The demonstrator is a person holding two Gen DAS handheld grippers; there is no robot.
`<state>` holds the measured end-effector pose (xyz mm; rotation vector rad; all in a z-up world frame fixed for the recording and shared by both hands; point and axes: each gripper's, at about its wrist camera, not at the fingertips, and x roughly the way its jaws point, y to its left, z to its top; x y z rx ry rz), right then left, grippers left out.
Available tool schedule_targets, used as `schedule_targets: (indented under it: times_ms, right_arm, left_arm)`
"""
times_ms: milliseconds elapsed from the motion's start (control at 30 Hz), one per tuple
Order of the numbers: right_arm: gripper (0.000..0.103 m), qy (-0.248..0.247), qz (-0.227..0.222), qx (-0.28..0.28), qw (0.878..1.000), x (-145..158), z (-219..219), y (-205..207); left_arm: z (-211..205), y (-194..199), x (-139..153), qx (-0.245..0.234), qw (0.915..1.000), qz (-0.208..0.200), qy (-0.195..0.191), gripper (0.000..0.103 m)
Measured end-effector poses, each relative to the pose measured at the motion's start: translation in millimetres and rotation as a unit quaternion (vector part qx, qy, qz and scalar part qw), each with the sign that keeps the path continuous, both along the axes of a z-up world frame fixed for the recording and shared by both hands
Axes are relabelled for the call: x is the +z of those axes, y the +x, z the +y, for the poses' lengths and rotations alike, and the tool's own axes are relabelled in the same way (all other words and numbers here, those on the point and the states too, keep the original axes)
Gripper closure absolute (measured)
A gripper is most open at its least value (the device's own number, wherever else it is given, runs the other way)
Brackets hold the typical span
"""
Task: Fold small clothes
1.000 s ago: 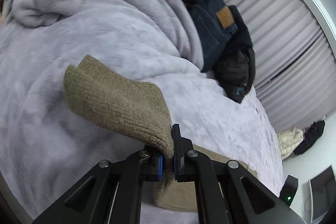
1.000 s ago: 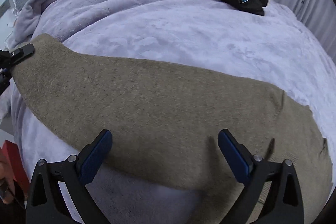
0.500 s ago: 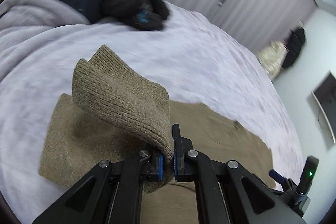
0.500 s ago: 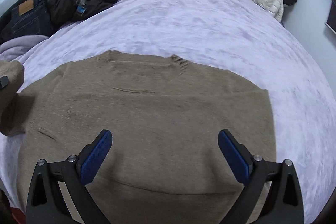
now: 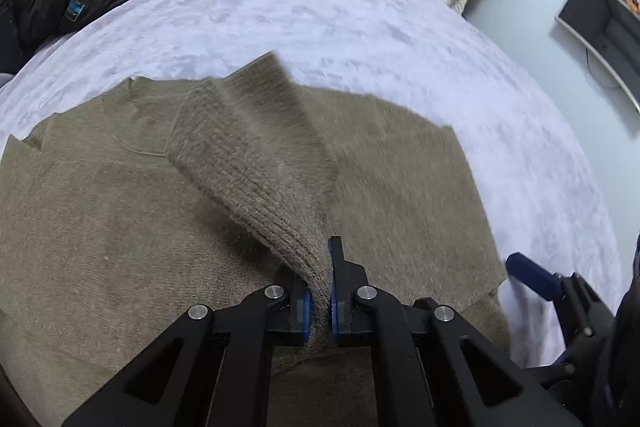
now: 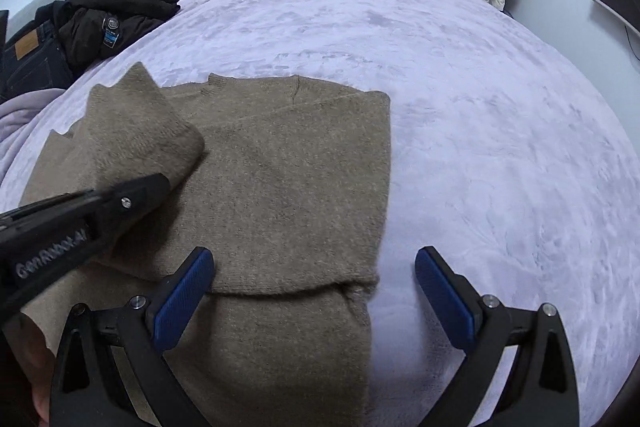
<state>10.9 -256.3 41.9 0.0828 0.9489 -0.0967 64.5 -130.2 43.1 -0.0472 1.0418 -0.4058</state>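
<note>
The wide bed under a pale lilac plush blanket (image 6: 460, 75) fills both views and serves as your folding surface. On it, across the centre and lower left of the right wrist view, lies the tan knitted sweater (image 6: 296, 171), body flat, neckline toward the top of the frame, its right side already turned in to a straight edge, and a further fold line crosses near the bottom. Judged from this, the fold is partly made and the left side is the step in hand.

In the upper left of both views sits a heap of black jacket and dark blue jeans (image 6: 80, 27), well apart from the work.

Your left gripper (image 5: 319, 301) is clamped tight on the ribbed cuff of the sweater's sleeve (image 5: 256, 147), which is raised off the body and drawn across it, presumably to lay it inward. The cloth there is motion-blurred.

Your right gripper (image 6: 314, 293) stands wide apart, holding nothing, poised low above the sweater's lower right edge, likely ready to pin or smooth it.
</note>
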Motion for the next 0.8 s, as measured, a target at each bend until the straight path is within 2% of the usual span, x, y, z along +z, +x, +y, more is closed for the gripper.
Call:
schedule_targets:
  times_ms: [67,100,167,200,233,267,300,367,433,500,567,633,700,800]
  right_arm:
    - [0.002,0.015,0.001,-0.002,1.0,-5.2,-3.1,-0.9]
    - [0.002,0.023,0.001,-0.004,1.0,-7.3,-5.2,-1.1]
    - [0.002,0.027,-0.002,-0.002,1.0,-8.2,-6.5,-2.3]
    - [0.002,0.027,-0.006,0.0,1.0,-7.4,-6.4,-3.4]
    - [0.002,0.028,-0.009,0.003,1.0,-6.2,-5.4,-4.0]
    - [0.002,0.029,-0.011,0.005,1.0,-5.7,-5.4,-4.8]
    - [0.002,0.03,-0.013,0.007,0.999,-4.1,-4.5,-5.0]
    - [0.002,0.038,-0.023,0.017,0.999,-0.1,-2.7,-6.5]
    - [0.002,0.038,-0.029,0.025,0.999,4.1,2.4,-6.3]
    - [0.002,0.043,-0.036,0.039,0.998,9.1,9.2,-6.0]
    - [0.002,0.042,-0.044,0.05,0.997,16.2,22.2,-4.3]
    - [0.002,0.029,-0.049,0.062,0.996,21.6,41.0,2.3]
    - [0.002,0.017,-0.047,0.081,0.995,26.4,65.1,13.8]
    - [0.002,-0.014,-0.063,0.112,0.992,37.6,104.2,24.5]
  left_arm:
    - [4.8,5.6,-6.1,0.001,0.9997,0.023,-0.011,0.096]
    - [9.4,7.7,-6.8,0.001,0.9993,0.031,-0.02,0.091]
    - [16.1,11.5,-4.0,-0.004,0.9984,0.045,-0.034,0.061]
    - [18.9,11.0,1.1,-0.005,0.9985,0.043,-0.035,0.024]
    - [23.8,7.3,8.9,0.0,0.9991,0.024,-0.036,0.003]
    - [30.9,0.6,20.2,0.006,0.999,-0.008,-0.043,0.001]
    - [34.7,-4.2,29.0,-0.007,0.9981,-0.023,-0.057,0.001]
    - [42.0,-8.9,39.2,-0.052,0.9939,-0.019,-0.095,0.001]
    - [58.2,-12.6,46.2,-0.05,0.9917,-0.031,-0.114,0.001]
    - [92.5,-10.2,46.6,-0.013,0.991,-0.042,-0.126,0.001]
    - [127.5,3.1,36.1,0.043,0.9897,-0.023,-0.135,0.001]
    - [166.1,18.1,17.9,0.114,0.984,0.006,-0.137,0.001]
    - [195.9,21.1,6.2,0.163,0.9761,0.016,-0.143,0.001]
    - [228.1,17.5,-4.8,0.209,0.9692,0.021,-0.129,0.001]
